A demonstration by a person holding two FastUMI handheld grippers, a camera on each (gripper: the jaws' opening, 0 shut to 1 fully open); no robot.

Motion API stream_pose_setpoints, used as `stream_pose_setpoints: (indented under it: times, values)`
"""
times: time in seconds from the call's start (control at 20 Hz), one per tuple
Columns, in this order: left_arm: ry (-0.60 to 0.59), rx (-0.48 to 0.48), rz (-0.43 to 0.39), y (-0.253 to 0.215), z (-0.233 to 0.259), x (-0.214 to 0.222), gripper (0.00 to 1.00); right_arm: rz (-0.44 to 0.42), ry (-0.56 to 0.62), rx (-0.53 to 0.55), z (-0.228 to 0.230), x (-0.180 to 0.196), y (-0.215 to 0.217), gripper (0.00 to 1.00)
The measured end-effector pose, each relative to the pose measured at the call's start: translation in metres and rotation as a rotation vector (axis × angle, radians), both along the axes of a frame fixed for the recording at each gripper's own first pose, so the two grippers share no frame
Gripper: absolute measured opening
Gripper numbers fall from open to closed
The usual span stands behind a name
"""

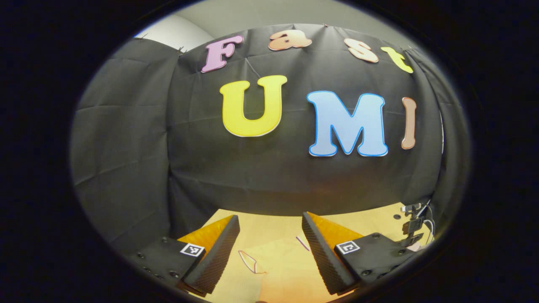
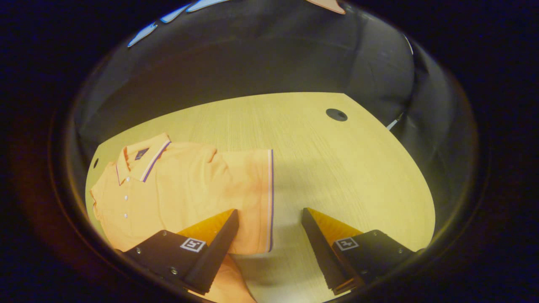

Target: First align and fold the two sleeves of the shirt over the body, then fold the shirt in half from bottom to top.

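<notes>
An orange polo shirt lies flat on the wooden table, collar toward the far left, buttons down its front. One short sleeve with a striped cuff is spread out to the right. My right gripper hovers open above that cuff, its left finger over the sleeve and its right finger over bare wood. My left gripper is open too, held higher and facing the wall, with a pale fold of the shirt and a striped edge below its fingers.
A round cable hole sits in the table at the far right. The booth's black cloth wall closes the table's far edge. A small camera mount with cables stands at the table's right edge in the left gripper view.
</notes>
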State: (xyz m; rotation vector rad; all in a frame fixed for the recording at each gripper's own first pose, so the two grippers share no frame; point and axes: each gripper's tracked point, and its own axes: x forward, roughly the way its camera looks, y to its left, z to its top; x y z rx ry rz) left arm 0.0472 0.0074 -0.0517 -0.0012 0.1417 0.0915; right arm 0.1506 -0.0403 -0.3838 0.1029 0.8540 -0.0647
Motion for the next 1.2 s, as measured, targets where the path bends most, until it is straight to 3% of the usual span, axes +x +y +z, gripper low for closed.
stream_pose_setpoints:
  times: [0.1,0.2,0.35,0.4,0.45,0.5,0.55,0.7,0.85,1.2]
  values:
    - [0.000,-0.001,-0.007,-0.005,0.000,0.002,0.99,0.004,-0.006,0.004,0.000,0.001,0.002,0.95]
    - [0.002,-0.003,-0.014,-0.007,-0.002,0.003,0.99,0.013,0.000,0.011,-0.001,0.002,0.006,0.86]
    - [0.002,-0.010,-0.016,-0.008,-0.001,0.004,0.99,0.021,0.004,0.031,0.002,0.005,0.010,0.41]
    - [0.003,-0.013,-0.016,-0.007,-0.003,0.004,0.99,0.010,0.012,0.045,0.002,0.005,0.011,0.34]
    - [0.004,-0.015,-0.014,-0.007,-0.003,0.003,0.98,-0.003,0.023,0.060,0.002,0.006,0.012,0.19]
    - [0.004,-0.017,-0.011,-0.006,-0.003,0.003,0.98,-0.017,0.027,0.068,0.001,0.008,0.009,0.19]
    - [0.005,-0.018,-0.008,-0.004,-0.003,0.003,0.98,-0.031,0.038,0.080,0.002,0.008,0.010,0.05]
    - [0.005,-0.018,0.000,0.001,-0.003,0.000,0.99,-0.020,0.055,0.086,0.007,0.009,0.014,0.04]
    - [0.000,-0.016,0.009,0.007,-0.001,-0.004,0.98,0.012,-0.031,0.028,0.036,0.023,0.022,0.04]
    - [-0.011,-0.043,0.027,0.021,-0.002,-0.013,0.98,0.201,-0.131,0.078,0.085,0.024,0.125,0.04]
